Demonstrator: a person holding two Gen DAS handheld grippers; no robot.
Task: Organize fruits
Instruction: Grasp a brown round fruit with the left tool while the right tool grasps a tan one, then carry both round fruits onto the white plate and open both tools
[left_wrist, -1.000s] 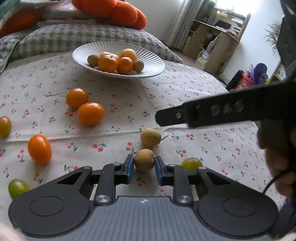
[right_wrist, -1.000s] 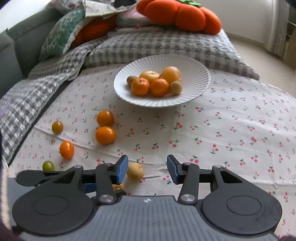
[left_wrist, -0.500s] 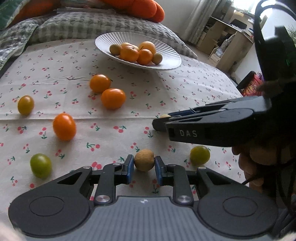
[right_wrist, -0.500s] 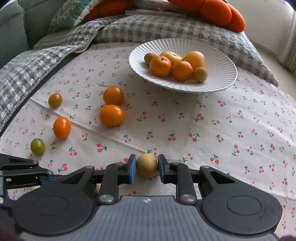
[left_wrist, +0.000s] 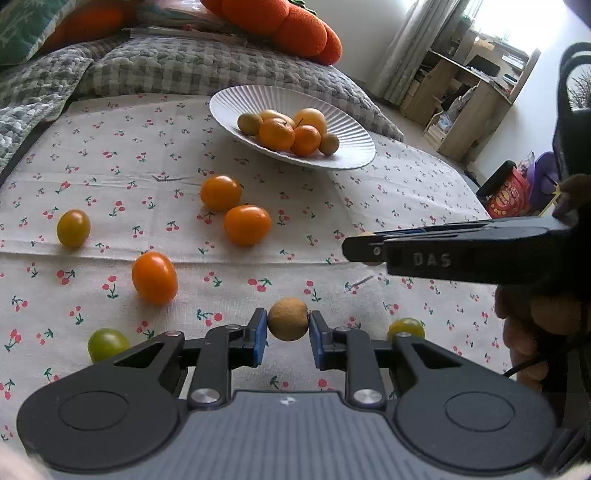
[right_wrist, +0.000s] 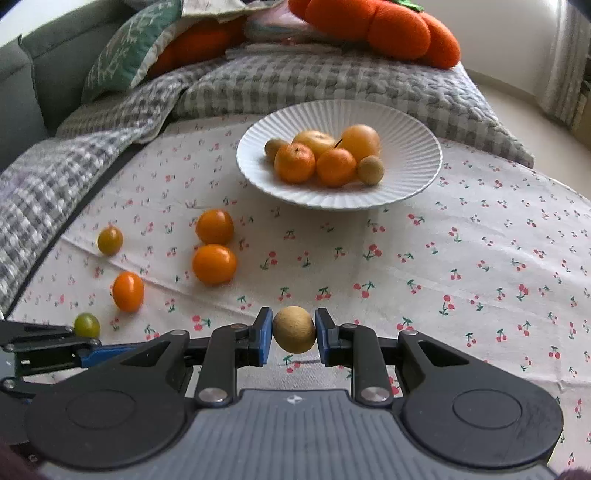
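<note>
Both the left tongs (left_wrist: 287, 338) and the right tongs (right_wrist: 293, 341) pinch one small brown fruit each, with the white plate (right_wrist: 413, 147) straight ahead and nearer the right tongs.

We see white ribbed plate (right_wrist: 413, 155) as landmark. Cloth (right_wrist: 461, 258) under plate: white, red cherry print with green stems. In plate: orange tangerines (right_wrist: 294, 163), tan-brown round fruit (right_wrist: 370, 169). In front of plate: two orange tomatoes (right_wrist: 214, 264); left of those, yellow-green tomato (right_wrist: 109, 240). Behind plate: grey-white checked blanket (right_wrist: 295, 81), orange plush cushion (right_wrist: 388, 26). We note blue pads (right_wrist: 264, 341).
</note>
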